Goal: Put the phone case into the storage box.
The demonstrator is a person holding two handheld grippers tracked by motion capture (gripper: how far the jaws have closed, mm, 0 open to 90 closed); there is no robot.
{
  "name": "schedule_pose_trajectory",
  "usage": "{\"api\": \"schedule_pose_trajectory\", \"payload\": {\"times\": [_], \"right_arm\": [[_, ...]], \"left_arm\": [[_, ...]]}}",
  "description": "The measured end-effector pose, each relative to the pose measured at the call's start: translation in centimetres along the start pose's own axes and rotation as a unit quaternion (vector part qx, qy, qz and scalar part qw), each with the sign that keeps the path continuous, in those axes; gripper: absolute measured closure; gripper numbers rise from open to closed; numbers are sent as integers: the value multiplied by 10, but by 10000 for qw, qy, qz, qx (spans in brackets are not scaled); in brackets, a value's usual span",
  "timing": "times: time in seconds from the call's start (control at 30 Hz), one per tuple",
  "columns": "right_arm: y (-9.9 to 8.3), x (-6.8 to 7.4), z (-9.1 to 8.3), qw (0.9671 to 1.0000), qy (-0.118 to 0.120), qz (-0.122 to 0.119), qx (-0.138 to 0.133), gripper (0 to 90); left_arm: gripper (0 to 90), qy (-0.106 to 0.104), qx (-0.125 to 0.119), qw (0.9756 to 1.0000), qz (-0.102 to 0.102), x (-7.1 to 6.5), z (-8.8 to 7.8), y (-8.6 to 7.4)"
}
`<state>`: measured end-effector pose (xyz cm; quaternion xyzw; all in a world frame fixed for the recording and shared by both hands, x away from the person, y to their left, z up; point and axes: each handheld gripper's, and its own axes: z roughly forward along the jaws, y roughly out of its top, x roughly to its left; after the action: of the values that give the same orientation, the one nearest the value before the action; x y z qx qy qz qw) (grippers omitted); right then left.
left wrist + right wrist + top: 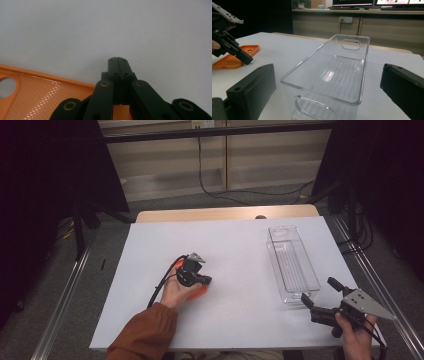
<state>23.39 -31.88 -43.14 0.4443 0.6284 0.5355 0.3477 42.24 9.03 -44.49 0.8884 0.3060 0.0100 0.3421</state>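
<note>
Left tongs point(206, 280): jaws together with nothing between them, tips lowered onto the counter just past the orange tray's edge, as the left gripper view shows.
Orange tray: flat orange plastic lid-like tray point(230, 60) with a ribbed face and an oval grip hole, lying on the counter under the left hand point(176, 292).
Counter: white-topped counter point(235, 265), bare between the two hands.
Clear bin: long clear plastic rectangular bin point(292, 262) with cut-out handles at both ends, upright, open side up, well apart from the orange tray.
Right tongs point(318, 292): jaws apart, one on each side of the clear bin's near end, not pressing on it.
</note>
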Motion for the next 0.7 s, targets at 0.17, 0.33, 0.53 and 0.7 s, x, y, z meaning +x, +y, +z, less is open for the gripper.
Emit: {"api": "schedule_pose_trajectory", "payload": {"times": [0.17, 0.33, 0.53, 0.7], "right_arm": [[0, 0, 0, 10000, 3, -24, 1, 0], [0, 0, 0, 10000, 6, 6, -1, 0], [0, 0, 0, 10000, 32, -29, 0, 0], [0, 0, 0, 10000, 27, -22, 3, 0]], "left_arm": [[900, 30, -37, 10000, -74, -1, -2, -3], [900, 11, -4, 10000, -69, -1, -3, -4], [900, -12, 2, 9999, -113, 0, -4, -5], [900, -42, 34, 9999, -119, 0, -5, -6]]}}
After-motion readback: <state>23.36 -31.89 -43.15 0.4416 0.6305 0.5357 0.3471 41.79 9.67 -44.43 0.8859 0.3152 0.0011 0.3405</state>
